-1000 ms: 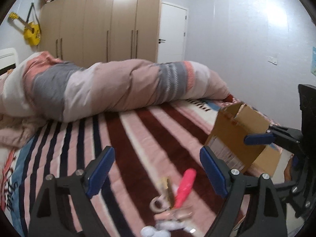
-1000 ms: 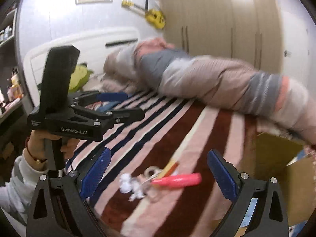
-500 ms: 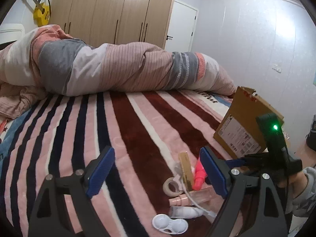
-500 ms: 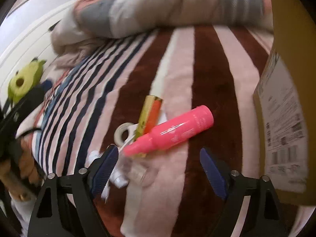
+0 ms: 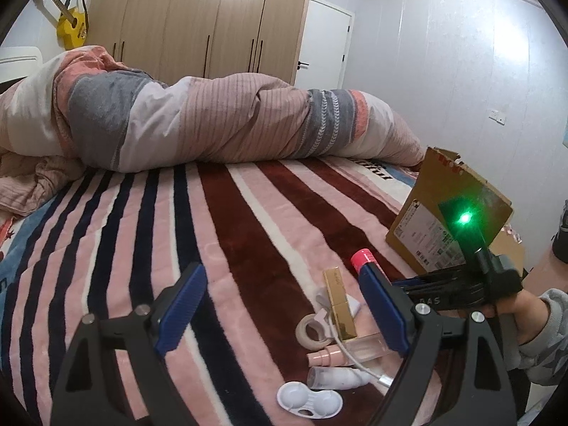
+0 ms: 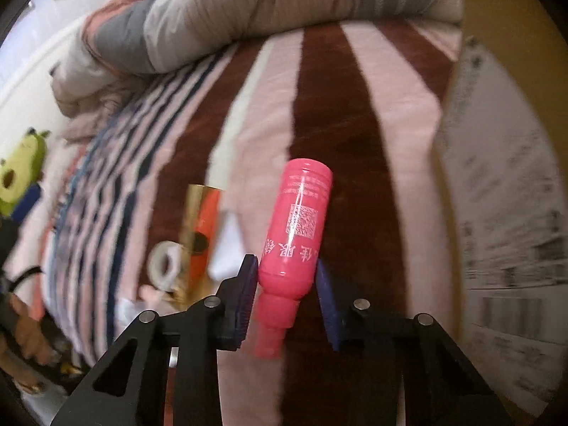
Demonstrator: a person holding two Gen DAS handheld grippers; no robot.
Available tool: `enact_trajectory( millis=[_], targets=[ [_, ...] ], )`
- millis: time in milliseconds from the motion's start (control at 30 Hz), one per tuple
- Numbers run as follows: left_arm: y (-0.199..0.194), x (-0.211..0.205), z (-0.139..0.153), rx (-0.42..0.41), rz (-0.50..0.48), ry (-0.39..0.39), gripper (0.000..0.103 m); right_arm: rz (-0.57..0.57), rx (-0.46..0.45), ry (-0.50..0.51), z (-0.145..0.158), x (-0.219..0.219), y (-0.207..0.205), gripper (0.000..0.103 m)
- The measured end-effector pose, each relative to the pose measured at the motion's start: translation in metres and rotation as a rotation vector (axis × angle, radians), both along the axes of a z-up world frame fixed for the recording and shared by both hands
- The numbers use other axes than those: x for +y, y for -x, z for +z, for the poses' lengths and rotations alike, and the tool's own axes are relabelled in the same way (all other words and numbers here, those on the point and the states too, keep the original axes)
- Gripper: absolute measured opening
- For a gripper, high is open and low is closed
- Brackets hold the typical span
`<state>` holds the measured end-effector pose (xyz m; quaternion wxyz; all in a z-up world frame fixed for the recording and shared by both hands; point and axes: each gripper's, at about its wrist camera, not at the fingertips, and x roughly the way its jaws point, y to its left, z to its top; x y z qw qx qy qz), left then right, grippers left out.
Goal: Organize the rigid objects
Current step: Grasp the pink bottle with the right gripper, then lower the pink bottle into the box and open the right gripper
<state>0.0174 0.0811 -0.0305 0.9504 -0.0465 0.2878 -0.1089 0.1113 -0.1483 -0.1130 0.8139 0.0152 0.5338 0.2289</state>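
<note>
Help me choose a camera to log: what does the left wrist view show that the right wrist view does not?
Only the left wrist view shows the white contact lens case, wardrobe, and open left hand-held gripper. Only the right wrist view shows the right hand-held gripper closed on the pink bottle, plus a green plush toy. Both show the gold box, tape roll, and cardboard box.

Right gripper (image 6: 287,291) has dropped from above the pile down onto the pink bottle (image 6: 296,234), and its pads went from wide apart to pressed against both sides of the bottle's lower body. Bottle now points straight away along the fingers instead of lying crosswise. Left gripper (image 5: 280,314) swung lower, bringing the contact lens case (image 5: 309,398) into view.
</note>
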Motion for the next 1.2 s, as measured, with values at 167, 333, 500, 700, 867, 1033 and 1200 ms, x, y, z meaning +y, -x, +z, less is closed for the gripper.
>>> enact_trajectory(
  millis=[167,333,500,700,867,1033,1200],
  targets=[
    [-0.001,-0.004,-0.001,0.004,-0.030,0.022,0.086,-0.017,-0.049,0.083,0.000,0.003,-0.008,0.030],
    [-0.009,-0.005,-0.010,0.043,-0.075,0.073,0.086,-0.001,-0.094,0.142,-0.005,0.012,-0.015,0.027],
    [-0.013,-0.014,-0.011,0.061,-0.125,0.122,0.086,0.062,-0.182,0.111,0.011,0.014,0.004,0.027],
    [-0.021,-0.035,-0.003,0.076,-0.228,0.202,0.086,0.205,-0.291,-0.031,0.060,0.017,0.046,0.027],
    [-0.018,-0.060,0.028,0.011,-0.304,0.213,0.070,0.318,-0.436,-0.082,0.106,0.017,0.085,0.027],
    [-0.015,-0.086,0.063,-0.030,-0.377,0.213,0.041,0.334,-0.533,-0.120,0.137,0.002,0.101,0.027],
    [-0.008,-0.123,0.106,-0.124,-0.415,0.168,0.032,0.288,-0.604,-0.178,0.166,-0.034,0.107,0.027]
  ],
)
